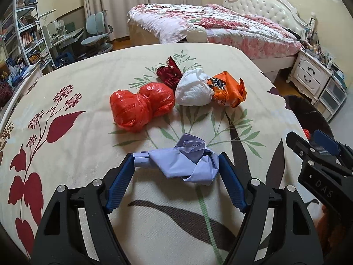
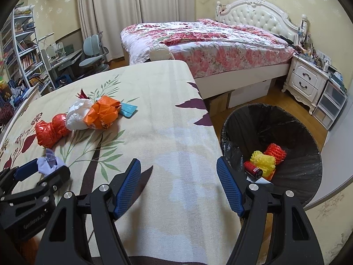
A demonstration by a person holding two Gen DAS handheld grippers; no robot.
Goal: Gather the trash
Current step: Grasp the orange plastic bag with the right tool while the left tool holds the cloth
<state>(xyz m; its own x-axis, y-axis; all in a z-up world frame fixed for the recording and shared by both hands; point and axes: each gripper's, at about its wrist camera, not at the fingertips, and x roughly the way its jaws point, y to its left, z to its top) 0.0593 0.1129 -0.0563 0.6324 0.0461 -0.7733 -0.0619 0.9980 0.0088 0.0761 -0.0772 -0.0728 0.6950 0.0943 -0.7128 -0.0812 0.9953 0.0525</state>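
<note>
A crumpled lilac paper [image 1: 176, 163] lies on the floral tablecloth [image 1: 77, 132] between the fingers of my left gripper [image 1: 176, 165]; the pads touch both its ends, and it rests on the cloth. It also shows in the right wrist view [image 2: 47, 164]. Beyond it lie a red plastic bag [image 1: 141, 106], a white tissue wad [image 1: 193, 90], an orange wrapper [image 1: 229, 90] and a dark red wrapper [image 1: 168, 74]. My right gripper [image 2: 178, 185] is open and empty over the table's right edge, beside the black-lined bin [image 2: 297, 172].
The bin holds yellow and red foam nets [image 2: 268, 156] and a small red can [image 2: 252, 169]. A teal packet [image 2: 128, 109] lies behind the orange wrapper. A bed [image 2: 209, 44], nightstand [image 2: 306, 81] and desk with chair [image 2: 92, 53] stand beyond the table.
</note>
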